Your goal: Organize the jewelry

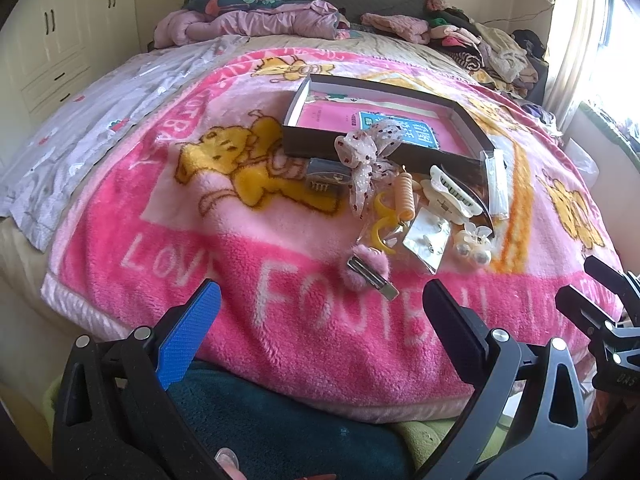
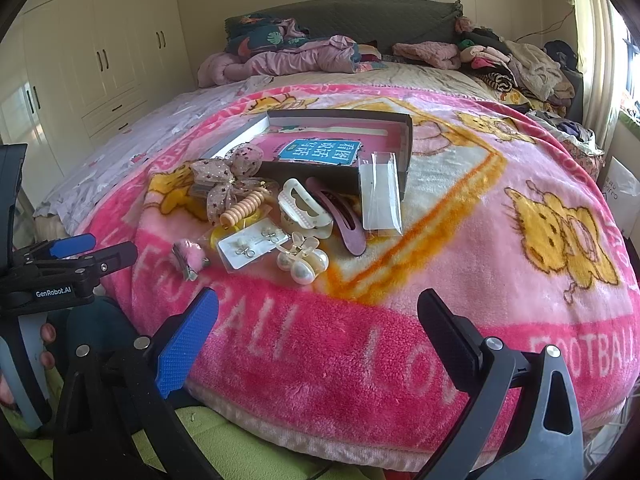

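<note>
A pile of hair accessories and jewelry lies on a pink blanket in front of a shallow dark box with a pink book inside. The pile holds a fluffy pink clip, a card of earrings, a pearl clip, a white claw clip, a spotted bow and a peach coil tie. My left gripper is open and empty just short of the fluffy clip. My right gripper is open and empty, short of the pearl clip.
The pink blanket covers the near part of a bed. Crumpled bedding and a heap of clothes lie at the far end. White wardrobes stand at the left. A window is at the right.
</note>
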`<move>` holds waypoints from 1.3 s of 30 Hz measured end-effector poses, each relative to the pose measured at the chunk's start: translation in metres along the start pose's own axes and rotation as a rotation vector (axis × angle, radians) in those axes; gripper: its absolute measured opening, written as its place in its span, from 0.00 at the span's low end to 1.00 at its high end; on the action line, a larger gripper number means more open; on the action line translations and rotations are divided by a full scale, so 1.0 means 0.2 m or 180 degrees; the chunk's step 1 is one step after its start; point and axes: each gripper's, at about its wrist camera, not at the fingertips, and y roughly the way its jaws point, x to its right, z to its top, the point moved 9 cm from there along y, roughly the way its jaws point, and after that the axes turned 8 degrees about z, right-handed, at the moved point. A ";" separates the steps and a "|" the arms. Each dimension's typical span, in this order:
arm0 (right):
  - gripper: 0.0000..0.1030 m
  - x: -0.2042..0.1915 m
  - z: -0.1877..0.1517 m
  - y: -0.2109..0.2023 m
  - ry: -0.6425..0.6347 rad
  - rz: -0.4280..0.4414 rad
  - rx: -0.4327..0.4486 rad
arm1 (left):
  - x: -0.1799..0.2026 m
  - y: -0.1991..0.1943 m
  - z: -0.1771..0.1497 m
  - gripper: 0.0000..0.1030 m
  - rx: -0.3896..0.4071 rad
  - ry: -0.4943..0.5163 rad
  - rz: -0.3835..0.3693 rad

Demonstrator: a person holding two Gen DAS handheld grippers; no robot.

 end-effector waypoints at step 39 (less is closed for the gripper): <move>0.94 -0.04 0.01 0.06 -0.0052 0.0068 -0.0043 | -0.10 0.00 0.01 0.90 -0.0004 -0.0101 0.0063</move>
